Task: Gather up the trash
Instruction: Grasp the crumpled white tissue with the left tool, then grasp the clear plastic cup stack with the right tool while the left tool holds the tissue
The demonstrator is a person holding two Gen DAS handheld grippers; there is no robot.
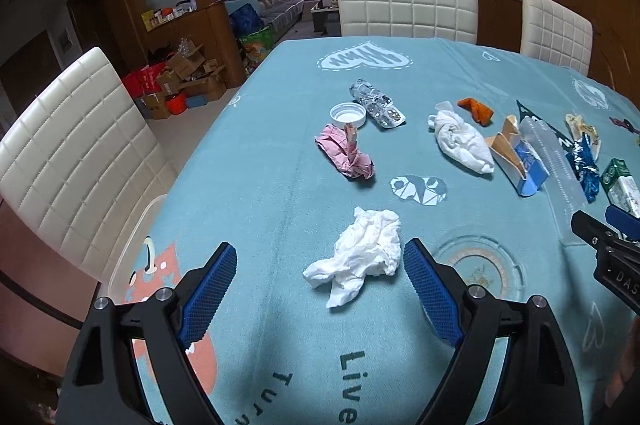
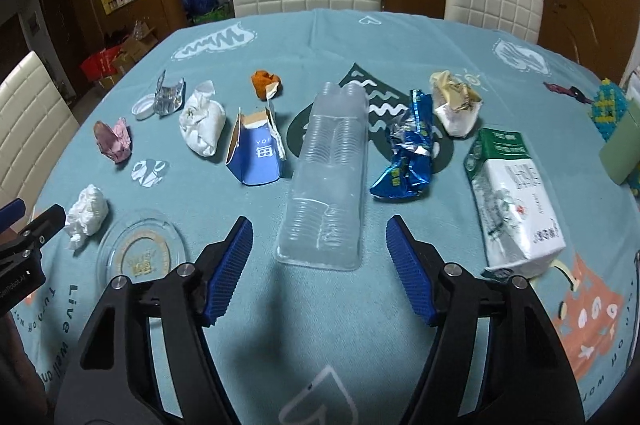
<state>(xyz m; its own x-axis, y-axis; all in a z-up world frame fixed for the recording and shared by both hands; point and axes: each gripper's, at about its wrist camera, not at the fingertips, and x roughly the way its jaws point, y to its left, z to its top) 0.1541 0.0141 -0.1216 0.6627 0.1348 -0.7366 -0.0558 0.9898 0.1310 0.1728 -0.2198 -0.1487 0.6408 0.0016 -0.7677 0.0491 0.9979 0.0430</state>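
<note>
Your left tool (image 1: 320,265) is released, jaws spread wide above the tabletop (image 1: 260,185), with a crumpled white tissue (image 1: 360,253) lying on the cloth just ahead between the pads, untouched. Your right tool (image 2: 319,237) is also released and grasps nothing; the near end of a clear plastic cup sleeve (image 2: 328,177) lies on the cloth between its fingertips, pads apart from it. Left of the sleeve: torn blue carton (image 2: 254,157), second white wad (image 2: 202,125), pink wrapper (image 2: 114,139). Right of it: crushed blue foil bag (image 2: 408,157), green-and-white tissue pack (image 2: 512,201). A glass ashtray (image 2: 140,253) sits near-left.
</note>
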